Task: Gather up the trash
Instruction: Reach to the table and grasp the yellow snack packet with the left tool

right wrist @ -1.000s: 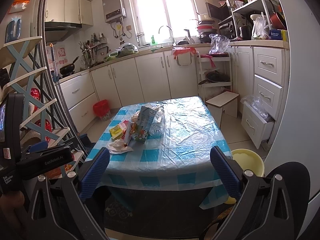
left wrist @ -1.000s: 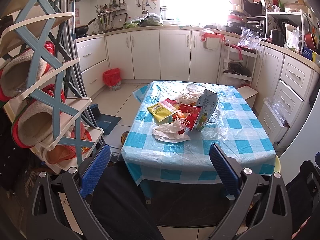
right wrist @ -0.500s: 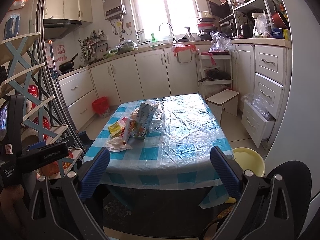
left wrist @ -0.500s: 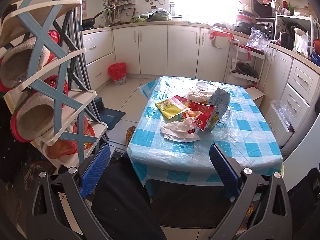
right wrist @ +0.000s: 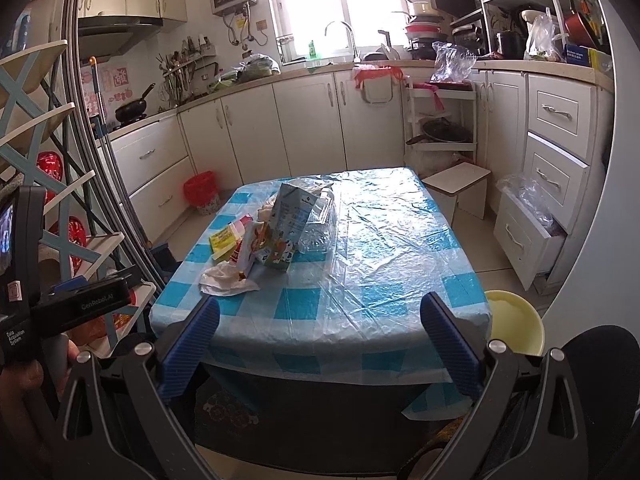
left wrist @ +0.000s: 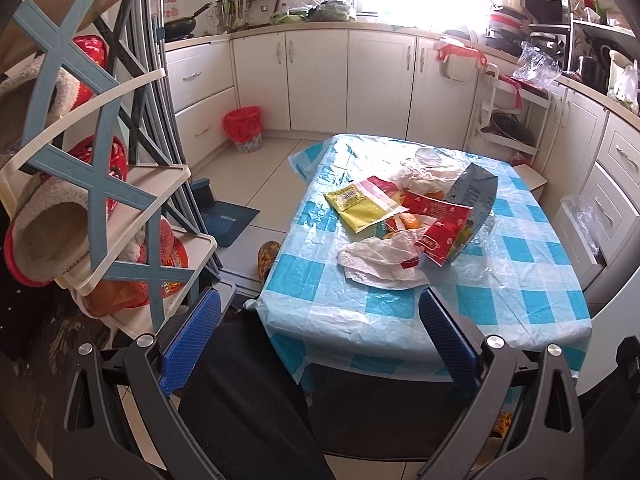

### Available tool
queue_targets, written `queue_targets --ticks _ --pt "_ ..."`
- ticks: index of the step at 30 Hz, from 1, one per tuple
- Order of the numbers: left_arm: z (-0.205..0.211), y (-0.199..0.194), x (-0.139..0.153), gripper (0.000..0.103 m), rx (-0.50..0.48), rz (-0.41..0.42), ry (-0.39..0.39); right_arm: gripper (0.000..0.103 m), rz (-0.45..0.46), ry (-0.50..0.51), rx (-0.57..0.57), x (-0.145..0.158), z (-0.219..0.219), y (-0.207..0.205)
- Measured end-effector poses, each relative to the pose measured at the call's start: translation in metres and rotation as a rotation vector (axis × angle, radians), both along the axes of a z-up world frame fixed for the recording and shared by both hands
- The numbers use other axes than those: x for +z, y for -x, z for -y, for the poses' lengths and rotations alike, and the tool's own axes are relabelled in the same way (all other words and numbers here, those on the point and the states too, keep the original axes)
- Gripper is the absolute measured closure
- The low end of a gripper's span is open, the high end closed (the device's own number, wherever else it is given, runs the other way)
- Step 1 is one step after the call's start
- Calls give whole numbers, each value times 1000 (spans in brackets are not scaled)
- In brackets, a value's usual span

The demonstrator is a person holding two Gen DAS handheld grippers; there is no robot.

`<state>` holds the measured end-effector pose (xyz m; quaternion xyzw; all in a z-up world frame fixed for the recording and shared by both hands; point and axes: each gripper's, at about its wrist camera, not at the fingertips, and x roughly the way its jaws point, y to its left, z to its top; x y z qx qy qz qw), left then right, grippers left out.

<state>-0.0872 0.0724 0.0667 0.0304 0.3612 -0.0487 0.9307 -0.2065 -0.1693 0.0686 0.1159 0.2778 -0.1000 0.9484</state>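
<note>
A heap of trash lies on the blue-checked table (left wrist: 520,280): a white crumpled tissue (left wrist: 380,260), a yellow packet (left wrist: 356,208), a red wrapper (left wrist: 436,224), a blue-grey carton (left wrist: 472,208) and a clear plastic bag (left wrist: 428,168). The right wrist view shows the same carton (right wrist: 290,224), tissue (right wrist: 224,280) and yellow packet (right wrist: 222,240). My left gripper (left wrist: 318,340) is open, short of the table's near edge. My right gripper (right wrist: 318,344) is open too, at the near edge, to the right of the heap. Neither holds anything.
A red-lined waste bin (left wrist: 243,128) stands by the far cabinets. A shoe rack (left wrist: 100,200) crowds the left side. A yellow basin (right wrist: 516,320) sits on the floor at the table's right corner. A white stool (right wrist: 458,184) and an open drawer (right wrist: 528,236) are at right.
Both grippers have moved closer to the table. The left view has swung slightly, so the table sits further right in it. Both jaws stay open; the trash has not moved.
</note>
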Motion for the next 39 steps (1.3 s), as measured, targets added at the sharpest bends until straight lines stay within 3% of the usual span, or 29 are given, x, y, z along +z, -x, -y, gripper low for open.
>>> queue_targets --ticks 15,19,24,29,35,38,39 --pt "-2 -77 -23 8 -16 -8 -44 7 -32 -31 63 -17 -3 -47" --pt "13 -105 -36 8 -80 -26 -66 7 -66 -48 58 -28 0 -49" --pt "41 -137 -60 8 -181 -30 -181 7 -98 -75 45 -38 8 -52" --pt "64 -158 -78 9 -289 -40 -238 7 -122 -94 43 -47 13 -56" --pt "86 -174 -92 35 -391 -43 -277 7 -149 -118 45 -56 15 -60" --pt "94 -178 -98 62 -448 -64 -277 7 -149 -122 43 -58 17 -62" --pt "97 -179 -101 82 -464 -76 -276 7 -148 -124 43 -57 18 -62"
